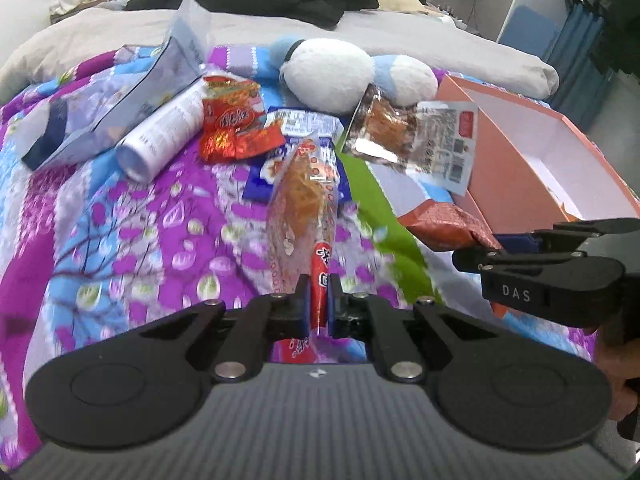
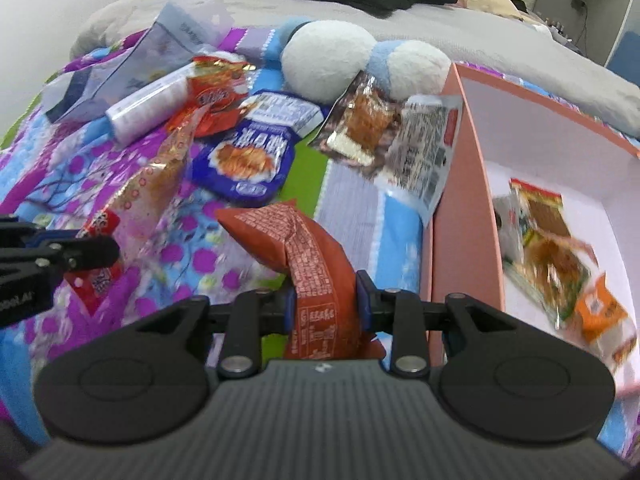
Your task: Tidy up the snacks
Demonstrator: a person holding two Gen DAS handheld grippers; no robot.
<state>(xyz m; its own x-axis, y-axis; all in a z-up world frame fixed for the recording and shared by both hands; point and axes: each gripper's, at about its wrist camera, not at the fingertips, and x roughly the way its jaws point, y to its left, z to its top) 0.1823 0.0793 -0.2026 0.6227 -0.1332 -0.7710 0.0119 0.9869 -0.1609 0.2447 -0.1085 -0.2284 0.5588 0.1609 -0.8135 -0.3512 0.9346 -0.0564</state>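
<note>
Carrying snacks boxward: our left tongs [image 1: 319, 300] pinch a clear noodle-snack packet [image 1: 303, 204], right tongs [image 2: 326, 300] grip a crinkled red-orange pouch [image 2: 296, 236]; next, release inside the pink cardboard box [image 2: 460, 216].

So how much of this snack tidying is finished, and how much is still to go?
Early days. A few packets already lie in the pink box. In hand: the left tool grips a clear noodle-snack packet, and the right tool grips a red-brown packet. Still on the bedspread: a blue packet, a red packet, a white tube, two clear packets and a pale bag.
</note>
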